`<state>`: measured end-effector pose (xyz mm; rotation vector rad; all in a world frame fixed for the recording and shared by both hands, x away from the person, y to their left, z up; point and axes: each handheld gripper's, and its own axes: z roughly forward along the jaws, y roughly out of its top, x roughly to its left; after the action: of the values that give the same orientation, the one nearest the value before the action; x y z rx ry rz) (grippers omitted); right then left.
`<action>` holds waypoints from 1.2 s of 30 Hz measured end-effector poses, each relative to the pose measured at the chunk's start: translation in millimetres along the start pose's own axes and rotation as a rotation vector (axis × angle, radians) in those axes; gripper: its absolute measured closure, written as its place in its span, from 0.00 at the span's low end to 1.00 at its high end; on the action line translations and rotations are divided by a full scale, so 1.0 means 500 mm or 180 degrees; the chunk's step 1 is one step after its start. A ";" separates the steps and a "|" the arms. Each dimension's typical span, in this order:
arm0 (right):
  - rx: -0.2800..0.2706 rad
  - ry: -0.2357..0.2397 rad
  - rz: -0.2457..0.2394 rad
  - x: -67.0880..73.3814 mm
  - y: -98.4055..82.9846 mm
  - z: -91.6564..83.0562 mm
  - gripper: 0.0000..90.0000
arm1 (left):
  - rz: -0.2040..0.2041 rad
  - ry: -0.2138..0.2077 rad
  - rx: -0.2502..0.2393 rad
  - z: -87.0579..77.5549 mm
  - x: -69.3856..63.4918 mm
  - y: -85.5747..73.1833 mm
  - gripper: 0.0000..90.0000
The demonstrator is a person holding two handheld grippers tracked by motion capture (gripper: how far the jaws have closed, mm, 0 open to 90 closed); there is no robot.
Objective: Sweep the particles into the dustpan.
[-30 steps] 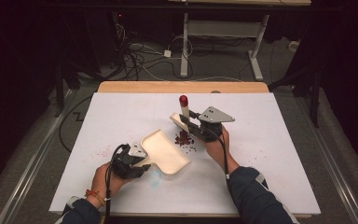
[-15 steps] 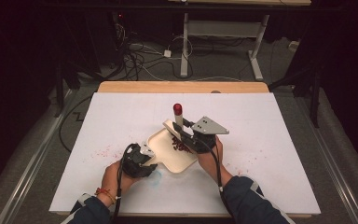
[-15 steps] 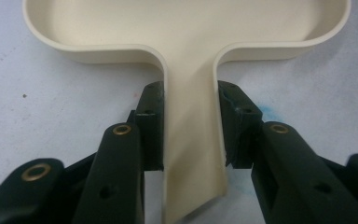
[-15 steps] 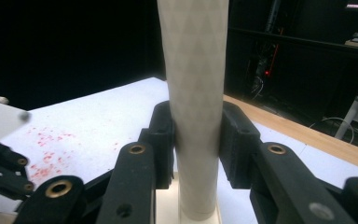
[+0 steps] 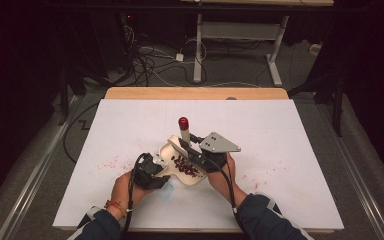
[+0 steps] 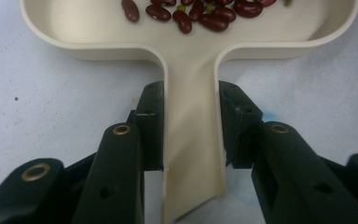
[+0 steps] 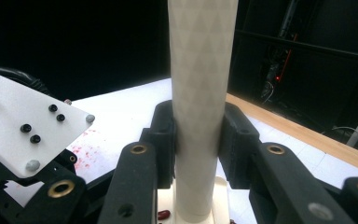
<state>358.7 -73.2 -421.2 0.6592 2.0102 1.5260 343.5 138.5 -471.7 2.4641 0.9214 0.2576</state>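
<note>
White desk (image 5: 300,165) beneath; on it the cream dustpan (image 6: 191,74), handle clamped in the left claw (image 6: 191,126). Right claw (image 7: 198,140) grips a brush handle (image 7: 200,93) over the pan's beans (image 6: 200,14). Sweeping's underway; next, gather stragglers beside the dustpan.

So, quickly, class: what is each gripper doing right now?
Left gripper: shut on the dustpan handle.
Right gripper: shut on the brush handle.
</note>
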 end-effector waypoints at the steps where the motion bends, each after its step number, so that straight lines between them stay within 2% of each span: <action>1: -0.0004 -0.0007 0.0010 -0.002 0.001 -0.001 0.78 | 0.0005 -0.0003 -0.0002 0.000 0.000 0.000 0.70; 6: -0.0065 -0.0018 0.0052 -0.018 0.010 -0.010 0.78 | 0.0045 -0.0022 -0.0006 -0.004 0.003 -0.002 0.70; 11: -0.0132 0.0003 -0.0031 -0.031 0.030 -0.028 0.78 | 0.0040 -0.0039 -0.0013 -0.005 0.010 -0.006 0.70; 15: -0.0181 0.0011 0.0040 -0.051 0.046 -0.050 0.78 | 0.0019 -0.0069 -0.0019 -0.006 0.015 -0.012 0.70; 18: -0.0197 -0.0070 0.0060 -0.078 0.049 -0.066 0.78 | 0.0028 -0.0063 -0.0017 -0.010 0.016 -0.015 0.70; 24: -0.0117 -0.0241 0.0057 -0.114 0.033 -0.082 0.78 | 0.0036 -0.0073 -0.0024 -0.017 0.022 -0.022 0.70; 29: -0.0054 -0.0396 0.0083 -0.143 0.011 -0.081 0.78 | 0.0046 -0.0084 -0.0029 -0.018 0.024 -0.025 0.70; 34: -0.0179 -0.0482 0.0049 -0.157 -0.005 -0.071 0.78 | 0.0041 -0.0128 -0.0030 -0.019 0.029 -0.027 0.70; 36: -0.0178 -0.0538 0.0050 -0.163 -0.018 -0.051 0.78 | 0.0059 -0.0128 -0.0021 -0.018 0.030 -0.027 0.70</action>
<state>401.5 -147.3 -414.6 0.7566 1.8347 1.4779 344.1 160.5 -470.6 2.4639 0.8798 0.2162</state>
